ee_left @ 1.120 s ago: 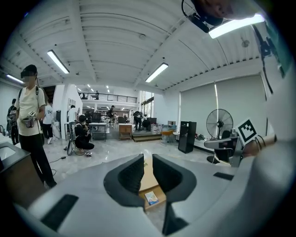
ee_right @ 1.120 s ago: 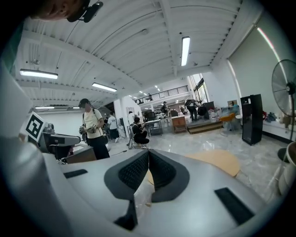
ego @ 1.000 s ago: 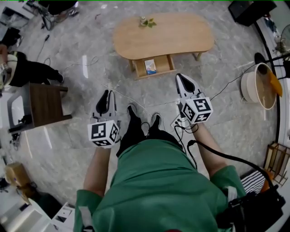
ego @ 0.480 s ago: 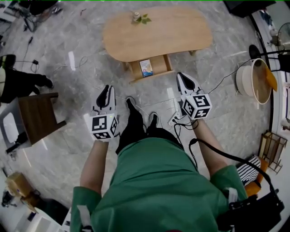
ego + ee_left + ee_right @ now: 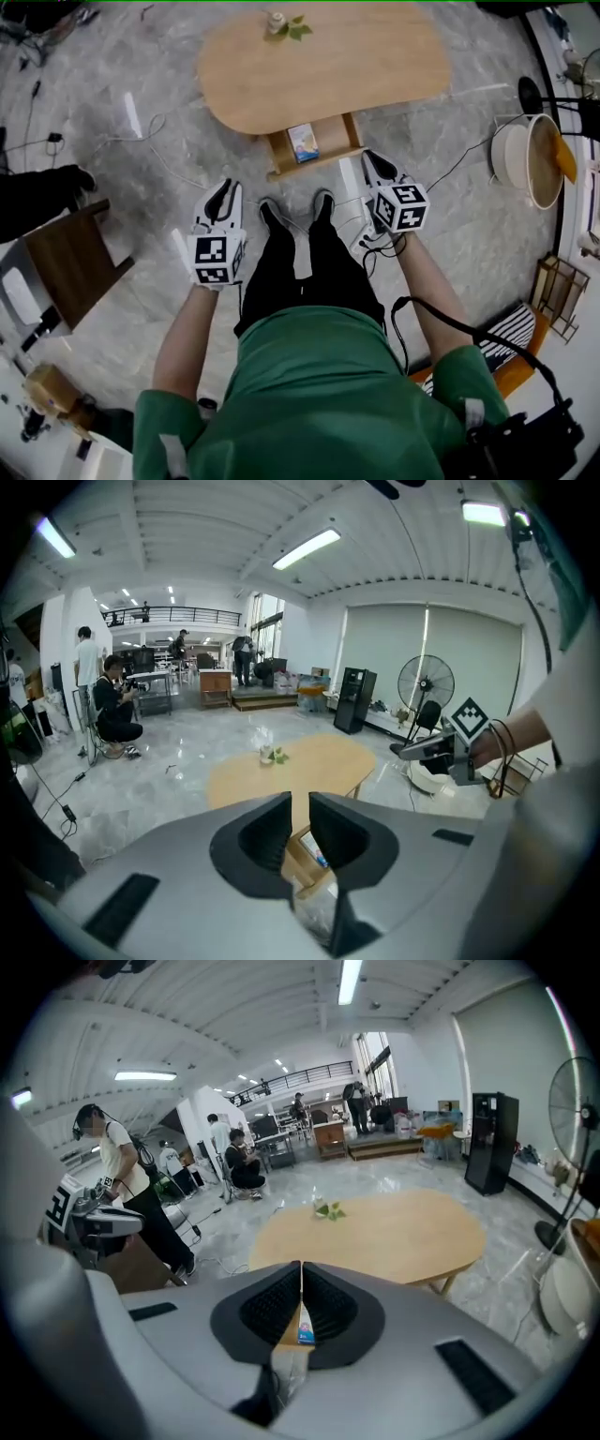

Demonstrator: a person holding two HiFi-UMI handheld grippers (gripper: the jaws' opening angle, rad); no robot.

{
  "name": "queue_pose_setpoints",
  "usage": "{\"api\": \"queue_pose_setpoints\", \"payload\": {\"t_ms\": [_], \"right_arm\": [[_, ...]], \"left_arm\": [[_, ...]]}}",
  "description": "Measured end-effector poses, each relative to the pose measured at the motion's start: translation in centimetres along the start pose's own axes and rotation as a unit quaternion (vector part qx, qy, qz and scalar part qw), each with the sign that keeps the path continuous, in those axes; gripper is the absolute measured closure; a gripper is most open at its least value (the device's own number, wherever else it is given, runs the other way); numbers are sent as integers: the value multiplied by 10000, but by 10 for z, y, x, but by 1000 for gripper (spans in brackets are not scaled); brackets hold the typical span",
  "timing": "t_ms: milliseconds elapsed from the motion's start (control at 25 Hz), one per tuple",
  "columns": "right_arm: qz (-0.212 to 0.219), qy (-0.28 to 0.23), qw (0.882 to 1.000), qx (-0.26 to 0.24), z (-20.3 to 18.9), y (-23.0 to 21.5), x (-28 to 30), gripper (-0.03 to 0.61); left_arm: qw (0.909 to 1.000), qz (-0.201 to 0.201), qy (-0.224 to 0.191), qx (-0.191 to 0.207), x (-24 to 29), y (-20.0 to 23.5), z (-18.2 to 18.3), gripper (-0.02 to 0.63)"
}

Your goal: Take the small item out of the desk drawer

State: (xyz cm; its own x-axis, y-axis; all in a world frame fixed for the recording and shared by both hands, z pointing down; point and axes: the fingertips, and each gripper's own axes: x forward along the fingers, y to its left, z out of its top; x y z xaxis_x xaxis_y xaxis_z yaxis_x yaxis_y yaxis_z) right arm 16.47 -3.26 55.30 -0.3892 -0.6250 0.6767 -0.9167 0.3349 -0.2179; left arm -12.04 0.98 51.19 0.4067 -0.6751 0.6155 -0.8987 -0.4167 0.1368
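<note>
A low oval wooden table stands ahead of me with its drawer pulled out on my side. In the drawer lies a small blue-and-white item. My left gripper hovers over the floor to the left of the drawer, its jaws a narrow gap apart and empty. My right gripper is just right of the drawer, shut with nothing in it. In the left gripper view the left gripper points at the table. The item shows below the right gripper.
A small potted plant sits at the table's far edge. A dark wooden stool is on my left, a white tub on my right. Cables trail over the marble floor. Several people are in the hall's background.
I have stepped closer to the table; it and the open drawer now lie nearer to both grippers. Both grippers moved forward with me, and their jaws stayed the same.
</note>
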Motion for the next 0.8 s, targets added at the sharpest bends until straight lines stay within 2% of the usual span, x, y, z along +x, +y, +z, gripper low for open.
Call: {"api": "queue_pose_setpoints", "payload": {"t_ms": [280,560,800], "right_arm": [[501,923,9945,47,-73,-37,104,534],[981,1942,9741,-610,-151,-49,176,497],[1031,2242,9673,-594,-189,-56,223,494]], "left_arm": [[9983,217,465,-279,66,3,-36,543],[9944,284,747,-690,100,-6,-87,543],[9899,371,914,-1018,110,-2,-139,543]]}}
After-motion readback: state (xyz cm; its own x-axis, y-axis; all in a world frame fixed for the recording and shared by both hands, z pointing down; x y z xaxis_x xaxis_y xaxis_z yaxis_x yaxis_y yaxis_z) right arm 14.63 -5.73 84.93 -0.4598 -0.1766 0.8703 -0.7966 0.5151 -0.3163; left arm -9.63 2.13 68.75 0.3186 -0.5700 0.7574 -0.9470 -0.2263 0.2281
